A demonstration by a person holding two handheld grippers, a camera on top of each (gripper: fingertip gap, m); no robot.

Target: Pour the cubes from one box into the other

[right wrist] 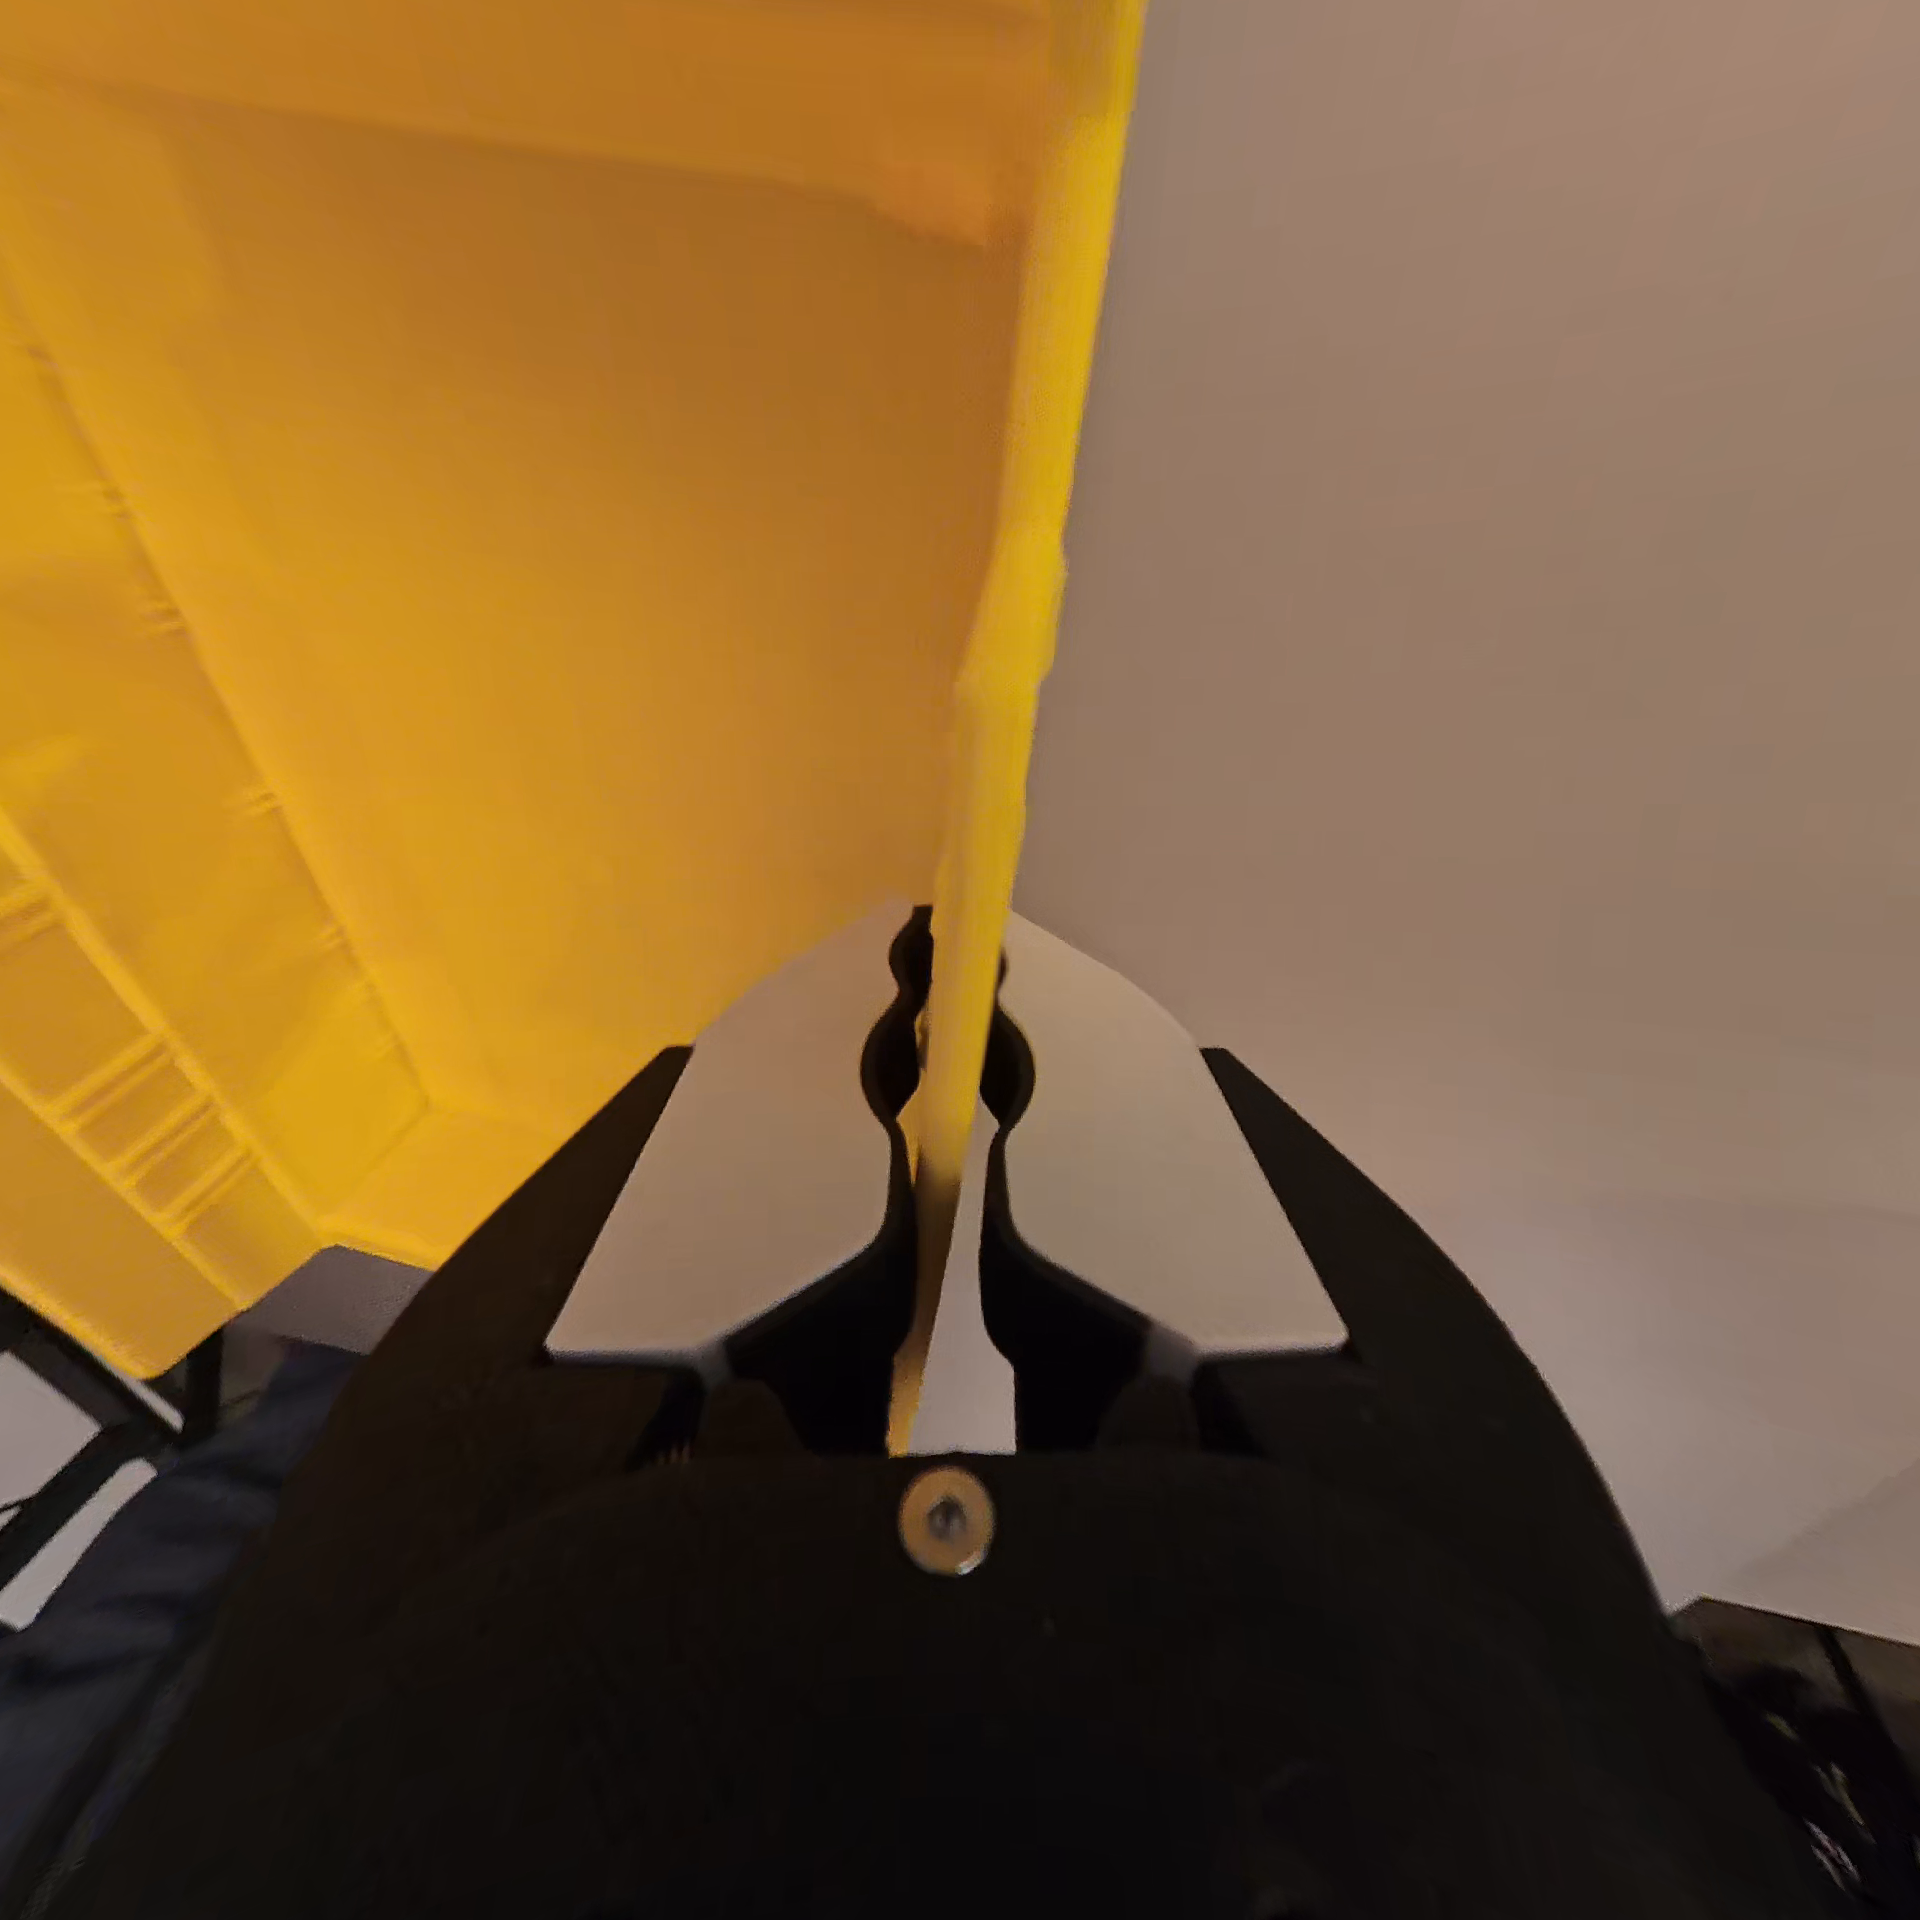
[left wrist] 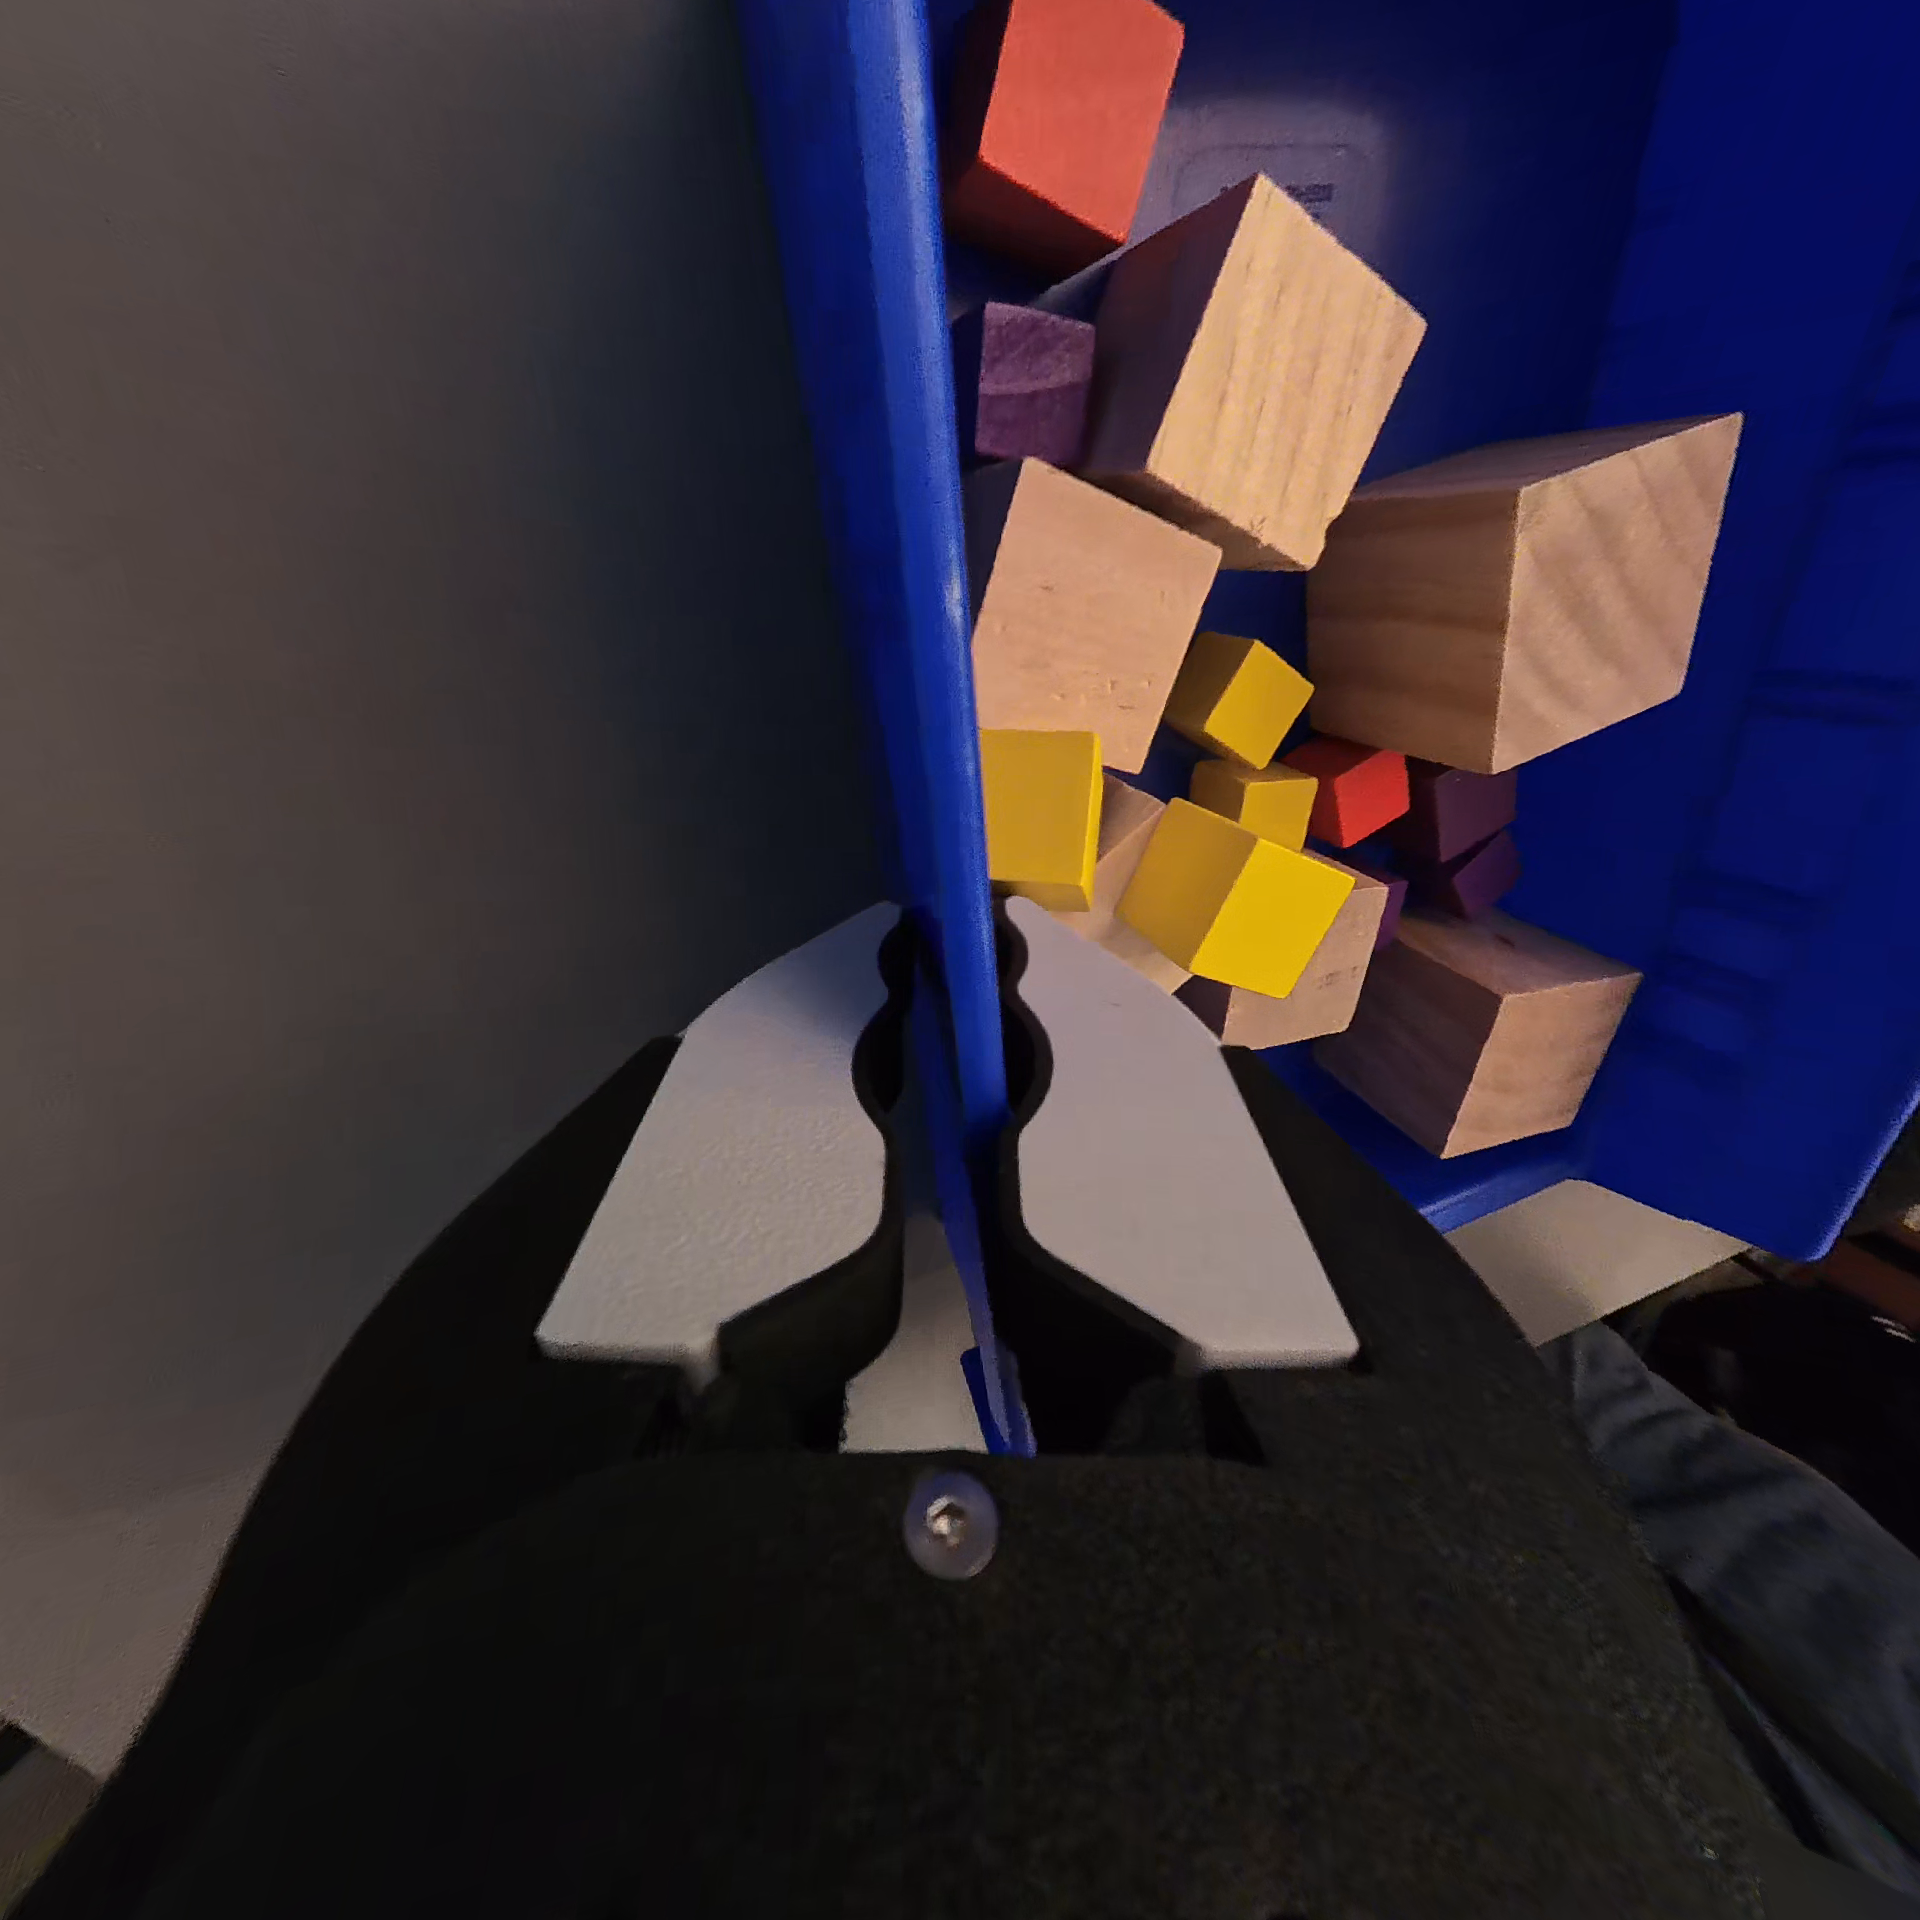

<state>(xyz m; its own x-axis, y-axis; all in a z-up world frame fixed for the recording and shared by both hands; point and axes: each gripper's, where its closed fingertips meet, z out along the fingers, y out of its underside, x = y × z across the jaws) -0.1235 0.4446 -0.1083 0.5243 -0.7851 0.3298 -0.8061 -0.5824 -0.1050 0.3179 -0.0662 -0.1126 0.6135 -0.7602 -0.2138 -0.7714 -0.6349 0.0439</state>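
Note:
In the left wrist view my left gripper (left wrist: 954, 920) is shut on the side wall of a blue box (left wrist: 883, 436). Inside the box lie several cubes: large plain wooden ones (left wrist: 1257, 374), small yellow ones (left wrist: 1236, 904), a large red one (left wrist: 1060, 125), a small red one (left wrist: 1351, 790) and purple pieces (left wrist: 1029, 384). In the right wrist view my right gripper (right wrist: 958, 920) is shut on the side wall of a yellow box (right wrist: 1029, 540). What shows of the yellow box's inside (right wrist: 520, 520) holds no cubes.
A white tabletop lies under both boxes (left wrist: 364, 623) (right wrist: 1507, 623). Dark fabric shows at the lower right of the left wrist view (left wrist: 1766, 1507). A black frame (right wrist: 94, 1392) and dark fabric sit at the lower left of the right wrist view.

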